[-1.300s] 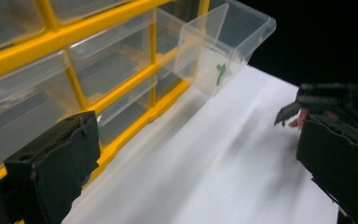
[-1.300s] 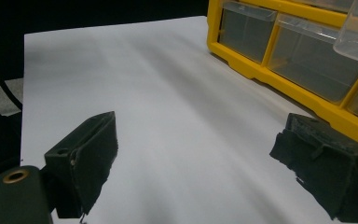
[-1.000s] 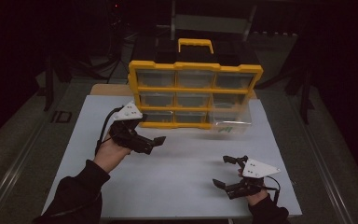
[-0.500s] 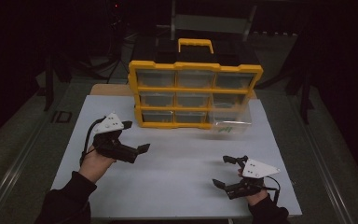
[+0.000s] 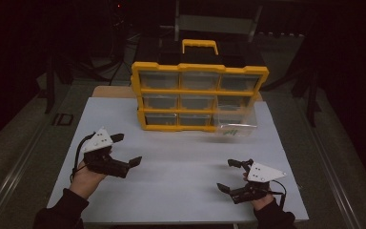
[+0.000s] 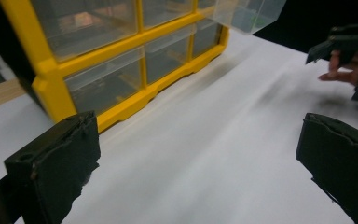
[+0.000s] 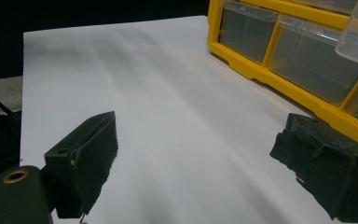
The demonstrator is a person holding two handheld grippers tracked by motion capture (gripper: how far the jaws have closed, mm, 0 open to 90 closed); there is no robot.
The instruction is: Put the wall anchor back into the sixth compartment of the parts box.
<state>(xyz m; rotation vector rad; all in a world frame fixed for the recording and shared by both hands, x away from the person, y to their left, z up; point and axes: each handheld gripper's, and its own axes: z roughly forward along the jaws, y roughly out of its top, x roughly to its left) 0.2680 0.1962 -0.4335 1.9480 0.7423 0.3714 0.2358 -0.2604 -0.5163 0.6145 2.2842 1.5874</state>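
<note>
White table top (image 5: 181, 162), broad and bare across its near half, serving as the work surface; its far half carries the one large item. Yellow drawer cabinet (image 5: 200, 98), upright near the far edge with a carry handle (image 5: 200, 45) on top, three rows of three clear plastic drawers facing the person, presumably so each can be pulled straight out toward the grippers. Clear drawer (image 5: 236, 124), bottom right of the cabinet, drawn well out of its slot and overhanging the table, with something small and green inside that is too dim to identify; being the only one pulled out, it is judged to be the item in hand. Left gripper (image 5: 126, 150), held low over the near-left part of the table, well apart from the cabinet, jaws spread wide and holding nothing; its own view looks along the cabinet front toward the drawn drawer (image 6: 249, 14). Right gripper (image 5: 231, 174), near the front-right edge, resting on or just above the surface, jaws likewise spread and empty, pointed leftward across the table. Both stand clear of the cabinet, judged a waiting posture rather than a reach.
</note>
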